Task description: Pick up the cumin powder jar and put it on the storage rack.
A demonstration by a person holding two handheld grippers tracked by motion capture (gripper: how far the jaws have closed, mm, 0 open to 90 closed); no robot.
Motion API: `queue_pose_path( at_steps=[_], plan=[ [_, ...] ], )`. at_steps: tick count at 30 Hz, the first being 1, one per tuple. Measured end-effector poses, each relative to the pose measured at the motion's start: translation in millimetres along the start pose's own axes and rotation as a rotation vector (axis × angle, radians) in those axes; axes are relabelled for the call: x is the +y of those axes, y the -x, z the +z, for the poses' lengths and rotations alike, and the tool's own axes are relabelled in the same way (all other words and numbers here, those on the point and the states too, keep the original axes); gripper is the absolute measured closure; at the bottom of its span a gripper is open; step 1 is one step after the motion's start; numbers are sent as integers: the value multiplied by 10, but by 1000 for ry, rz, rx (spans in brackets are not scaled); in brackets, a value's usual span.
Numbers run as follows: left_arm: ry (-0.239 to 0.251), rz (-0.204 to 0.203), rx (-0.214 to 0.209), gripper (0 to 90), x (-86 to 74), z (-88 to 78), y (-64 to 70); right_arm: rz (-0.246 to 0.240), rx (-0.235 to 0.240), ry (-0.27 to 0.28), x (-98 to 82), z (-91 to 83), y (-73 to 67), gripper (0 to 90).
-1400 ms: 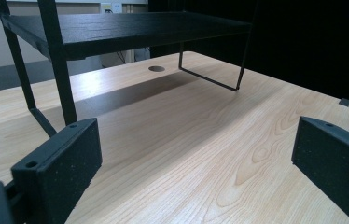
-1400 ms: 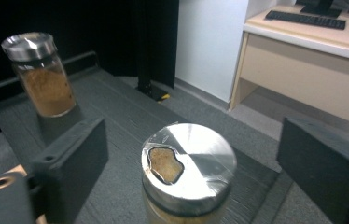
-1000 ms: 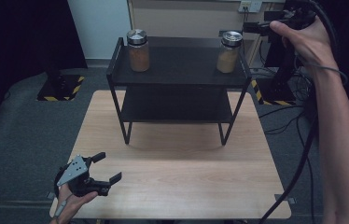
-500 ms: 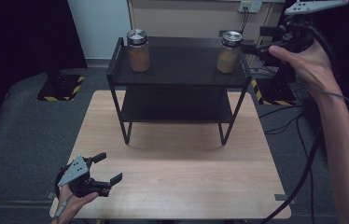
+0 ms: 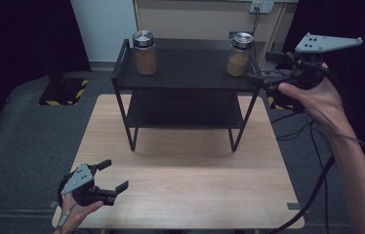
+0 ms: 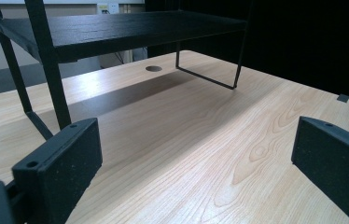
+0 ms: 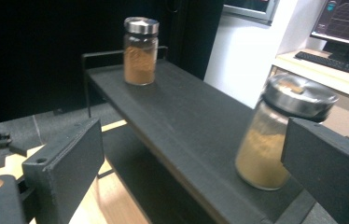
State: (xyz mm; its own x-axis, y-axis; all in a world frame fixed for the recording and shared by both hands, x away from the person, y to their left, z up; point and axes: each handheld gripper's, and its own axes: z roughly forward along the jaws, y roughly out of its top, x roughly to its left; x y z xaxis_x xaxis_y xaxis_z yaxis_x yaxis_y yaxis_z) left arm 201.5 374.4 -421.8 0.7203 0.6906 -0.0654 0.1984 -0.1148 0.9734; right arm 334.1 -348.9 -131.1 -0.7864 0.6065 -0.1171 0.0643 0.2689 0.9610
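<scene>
The right gripper [image 5: 261,78], jaws spread wide, sits at the right end of the black shelf's [image 5: 190,66] top tier, just beside the right jar [image 5: 239,54]; a clean grasp would likely call for centring the glass body between the jaws, below the metal lid, before closing. The left jar [image 5: 144,52] stands at the tier's far left, and the left gripper [image 5: 112,176] rests, jaws apart and empty, over the table's [image 5: 195,175] near-left corner. Compared with one second ago, the right gripper has descended from the far right corner toward the jar, while the left has not moved.
</scene>
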Motion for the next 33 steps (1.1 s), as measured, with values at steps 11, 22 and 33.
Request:
queue_pose_path(
  at_steps=[11,22,33],
  plan=[
    [-3,0,1,8,0,5,8,-18,36,33,-398,-105,-181,40],
    [2,6,5,11,-4,5,24,-28,47,29,-952,-179,-446,24],
    [7,11,11,13,-6,2,43,-19,20,27,-1596,-215,-687,24]
  ],
)
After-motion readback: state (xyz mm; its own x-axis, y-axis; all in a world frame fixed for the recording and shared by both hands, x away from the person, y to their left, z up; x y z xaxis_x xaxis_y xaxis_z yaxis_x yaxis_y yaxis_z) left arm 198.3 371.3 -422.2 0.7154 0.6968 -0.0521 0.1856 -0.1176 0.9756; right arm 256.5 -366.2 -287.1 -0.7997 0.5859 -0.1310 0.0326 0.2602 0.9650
